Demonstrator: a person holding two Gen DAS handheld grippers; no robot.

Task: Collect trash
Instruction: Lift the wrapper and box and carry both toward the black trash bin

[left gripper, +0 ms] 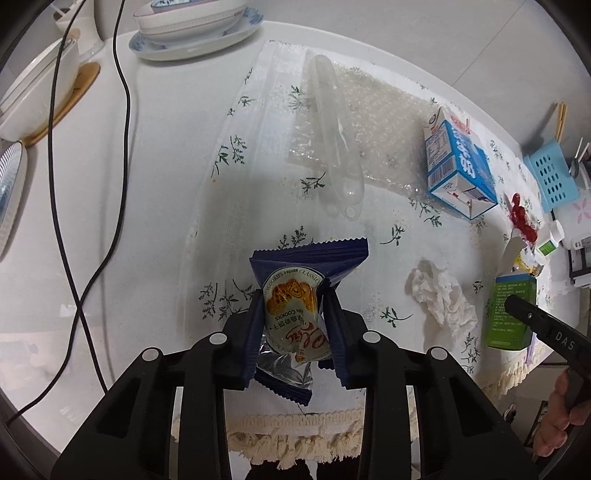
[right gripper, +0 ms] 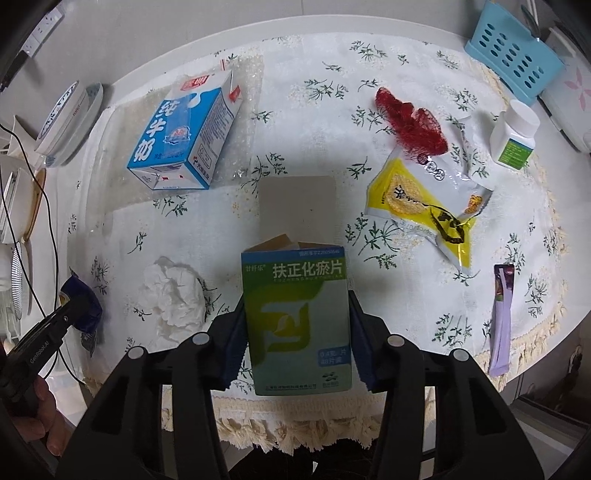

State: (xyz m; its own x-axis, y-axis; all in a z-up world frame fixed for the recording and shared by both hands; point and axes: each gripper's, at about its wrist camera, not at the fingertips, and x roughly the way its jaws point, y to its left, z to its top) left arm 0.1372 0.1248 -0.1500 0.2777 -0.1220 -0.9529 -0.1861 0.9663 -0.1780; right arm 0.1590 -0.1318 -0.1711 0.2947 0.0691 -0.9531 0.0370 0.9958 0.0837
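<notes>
My left gripper (left gripper: 293, 314) is shut on a blue cookie wrapper (left gripper: 295, 295) and holds it above the near edge of the floral tablecloth (left gripper: 258, 166). My right gripper (right gripper: 297, 328) is shut on a green medicine box (right gripper: 295, 317) with an open top flap, held above the cloth. The box also shows in the left wrist view (left gripper: 511, 314); the wrapper shows at the left of the right wrist view (right gripper: 83, 310). On the cloth lie a crumpled tissue (right gripper: 173, 299), a blue milk carton (right gripper: 184, 136), a yellow snack bag (right gripper: 424, 199), red netting (right gripper: 410, 122), a purple sachet (right gripper: 502, 317) and a clear plastic piece (left gripper: 338, 140).
Bubble wrap (left gripper: 376, 125) lies under the carton. A white pill bottle (right gripper: 515, 134) and a blue basket (right gripper: 513, 55) stand at the right. Stacked bowls (left gripper: 192, 26), plates (left gripper: 11, 184) and black cables (left gripper: 122, 122) are on the bare table at the left.
</notes>
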